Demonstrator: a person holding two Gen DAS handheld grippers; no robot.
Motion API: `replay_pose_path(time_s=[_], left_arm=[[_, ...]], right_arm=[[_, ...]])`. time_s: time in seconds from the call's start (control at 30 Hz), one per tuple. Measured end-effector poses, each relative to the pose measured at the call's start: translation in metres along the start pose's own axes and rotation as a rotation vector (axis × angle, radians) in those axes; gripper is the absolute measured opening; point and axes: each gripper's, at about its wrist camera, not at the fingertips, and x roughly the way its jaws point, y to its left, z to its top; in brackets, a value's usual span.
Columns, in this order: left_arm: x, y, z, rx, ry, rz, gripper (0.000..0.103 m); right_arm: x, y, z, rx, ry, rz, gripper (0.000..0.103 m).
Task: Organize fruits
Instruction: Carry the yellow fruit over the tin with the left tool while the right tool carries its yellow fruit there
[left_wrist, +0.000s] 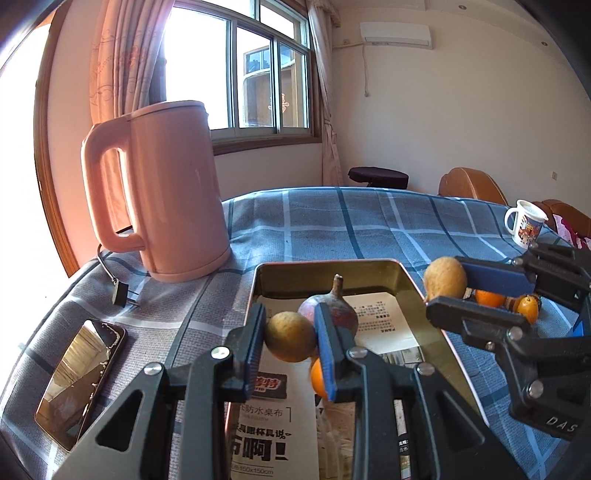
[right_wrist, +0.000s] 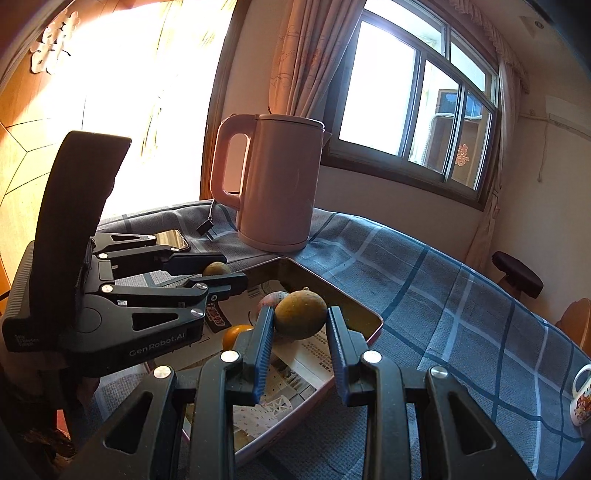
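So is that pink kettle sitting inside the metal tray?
No, the pink kettle stands on the blue checked cloth, behind the tray.

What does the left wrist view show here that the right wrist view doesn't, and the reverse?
Left wrist only: the small oranges on the cloth past the tray, the air conditioner. Right wrist only: the left gripper's black body from the side. Both: the tin tray, pink kettle, phone, mug, and each gripper, left gripper and right gripper, holding a yellow fruit.
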Motion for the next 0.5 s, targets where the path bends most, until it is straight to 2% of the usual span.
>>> replay_pose_path(time_s=[0.5], left_arm=[[0.018,-0.001,0.0,0.006,0.093,-0.021,0.029]], right_arm=[[0.025,0.008,-0.014,0.004,0.097,0.021,0.031]])
